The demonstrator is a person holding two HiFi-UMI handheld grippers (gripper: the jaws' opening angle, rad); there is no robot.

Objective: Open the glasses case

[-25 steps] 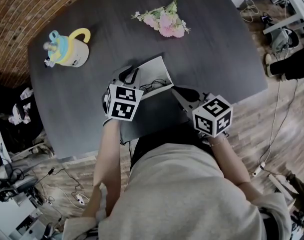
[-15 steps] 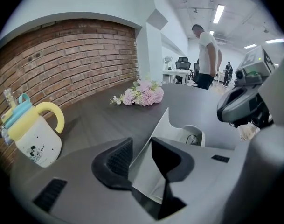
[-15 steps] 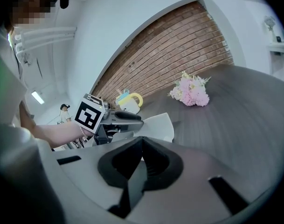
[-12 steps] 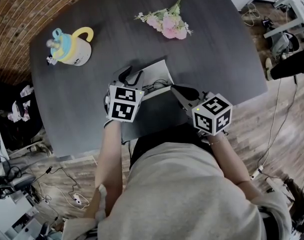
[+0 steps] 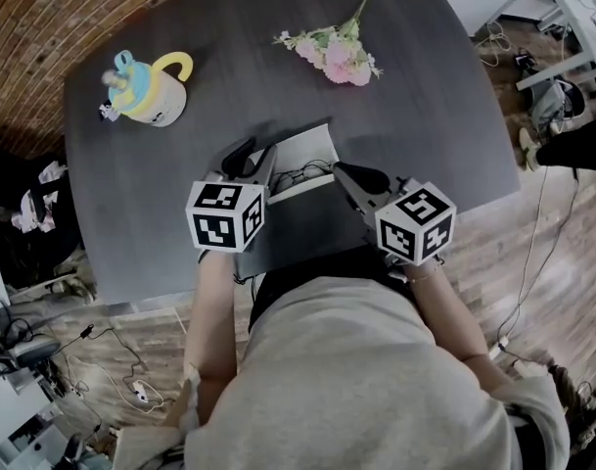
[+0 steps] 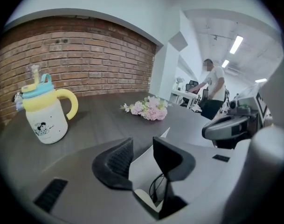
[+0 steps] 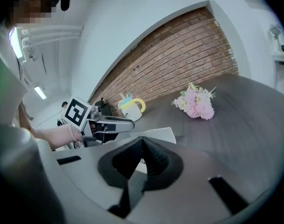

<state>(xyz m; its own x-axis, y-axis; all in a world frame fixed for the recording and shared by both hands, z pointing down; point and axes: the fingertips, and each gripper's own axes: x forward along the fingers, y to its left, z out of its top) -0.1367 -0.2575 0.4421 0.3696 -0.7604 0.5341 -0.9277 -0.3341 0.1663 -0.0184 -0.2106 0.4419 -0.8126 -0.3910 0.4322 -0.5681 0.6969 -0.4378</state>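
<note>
The glasses case [image 5: 299,219] lies open near the table's front edge. Its white-lined lid [image 5: 303,149] is tipped back and dark-framed glasses [image 5: 299,174] lie inside. My left gripper [image 5: 251,155] hovers at the lid's left corner. Its jaws have just been opening and now stand open, with the pads off the lid. In the left gripper view the white lid [image 6: 144,168] and the glasses [image 6: 158,185] show through the gap behind the jaws. My right gripper [image 5: 351,176] is at the case's right side, shut on the case's edge [image 7: 132,190].
A white mug with a yellow handle and blue lid [image 5: 151,88] stands at the back left. A bunch of pink flowers [image 5: 337,55] lies at the back middle. The dark table [image 5: 425,116] ends just in front of the case, close to the person's body.
My left gripper has opened, rolled and lifted off the lid's left corner. The lid stays tipped back. The right gripper has kept its place.
</note>
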